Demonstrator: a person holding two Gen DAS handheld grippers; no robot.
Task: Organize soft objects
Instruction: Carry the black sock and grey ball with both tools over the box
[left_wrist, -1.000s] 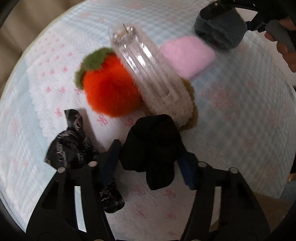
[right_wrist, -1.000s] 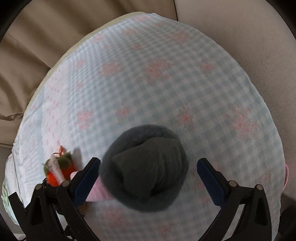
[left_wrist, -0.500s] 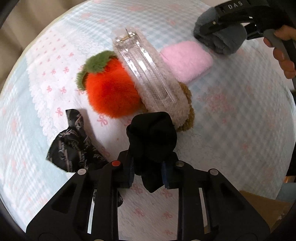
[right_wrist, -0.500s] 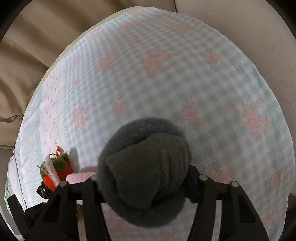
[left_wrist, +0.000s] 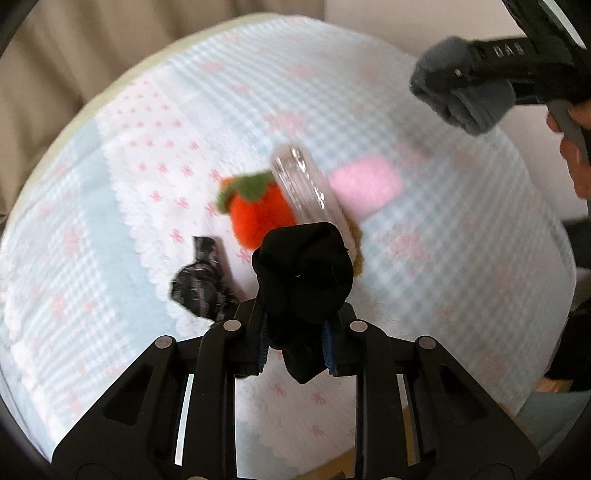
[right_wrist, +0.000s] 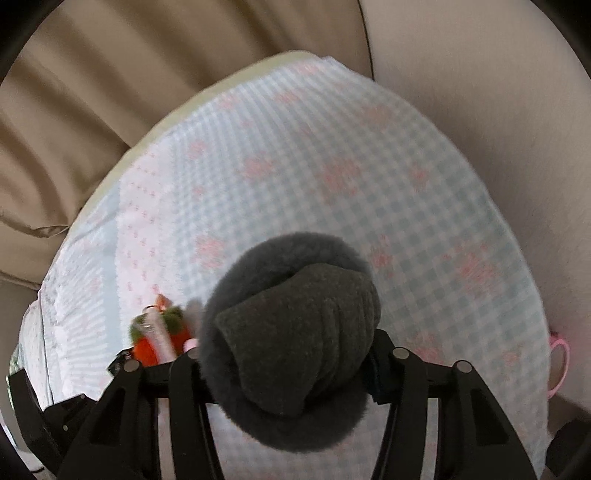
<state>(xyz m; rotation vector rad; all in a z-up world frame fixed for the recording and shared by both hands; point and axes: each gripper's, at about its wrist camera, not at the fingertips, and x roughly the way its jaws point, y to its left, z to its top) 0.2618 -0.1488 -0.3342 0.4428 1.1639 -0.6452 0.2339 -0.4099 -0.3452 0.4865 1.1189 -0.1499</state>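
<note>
Left wrist view: the left gripper (left_wrist: 295, 349) is clenched on a black sock bundle (left_wrist: 303, 280), its blue pads pressed into the cloth from both sides, the bundle bulging out ahead of the fingertips and a tail hanging back between the fingers. Ahead of the bundle on the checked blue-and-white cloth (left_wrist: 461, 229) lie an orange plush fruit with a green top (left_wrist: 258, 210), a clear plastic case (left_wrist: 301, 181) laid slantwise over a beige fluffy item (left_wrist: 352, 240), and a pink fluffy pad (left_wrist: 364, 184) just beyond the case. To the left of the gripper, close by its left finger, lies a crumpled black patterned wrapper (left_wrist: 201, 282); its print is too blurred to read. Far ahead and to the right, the right gripper (left_wrist: 465, 92) grips a grey fluffy sock ball (left_wrist: 476, 107), off the cloth. White letters on that gripper's black body appear reversed and cannot be read with certainty. A hand (left_wrist: 576, 155) holds its grey handle.

Right wrist view: the right gripper (right_wrist: 291, 362) grasps the grey fluffy sock ball (right_wrist: 291, 332), which fills the space between the fingers and hides the pads. Left of it, low on the cloth (right_wrist: 369, 166), the orange plush fruit (right_wrist: 147, 349) and clear case (right_wrist: 157, 332) show. A pink ring (right_wrist: 557, 365) peeks past the cloth's right edge. Beige curtains (right_wrist: 110, 92) hang behind.
</note>
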